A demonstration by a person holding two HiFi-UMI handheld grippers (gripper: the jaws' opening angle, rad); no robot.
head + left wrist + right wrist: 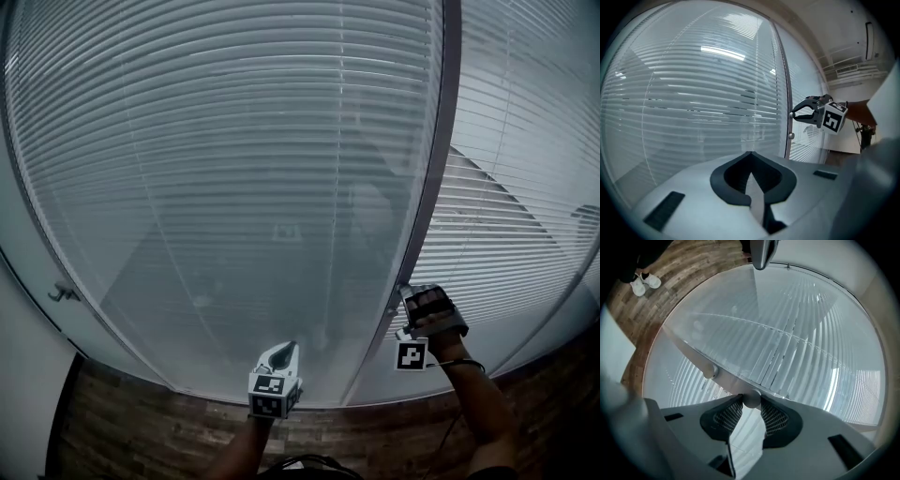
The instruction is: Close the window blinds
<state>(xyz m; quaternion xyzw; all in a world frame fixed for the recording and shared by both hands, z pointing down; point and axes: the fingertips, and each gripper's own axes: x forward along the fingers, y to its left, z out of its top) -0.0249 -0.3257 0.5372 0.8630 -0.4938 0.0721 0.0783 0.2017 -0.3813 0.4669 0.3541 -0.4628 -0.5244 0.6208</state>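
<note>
The right gripper (749,399) is clamped on a small, round, pale knob (751,402) on the grey window post (433,178). Left of the post, the left gripper (751,154) hovers clenched and empty. Thin horizontal blinds (234,141) hang behind smooth glass (187,309) on both sides of the post.

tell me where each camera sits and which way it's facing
Head view: on the person's head, angled down at the blinds and frame post; shows both forearms, the left gripper and right gripper.
Left gripper view: on the left gripper, along its shut jaws toward the blinds; the right gripper shows at right.
Right gripper view: on the right gripper, along jaws clamped on a round knob; the left gripper's tip shows at top.
Shared: all three see the blinds and post.
</note>
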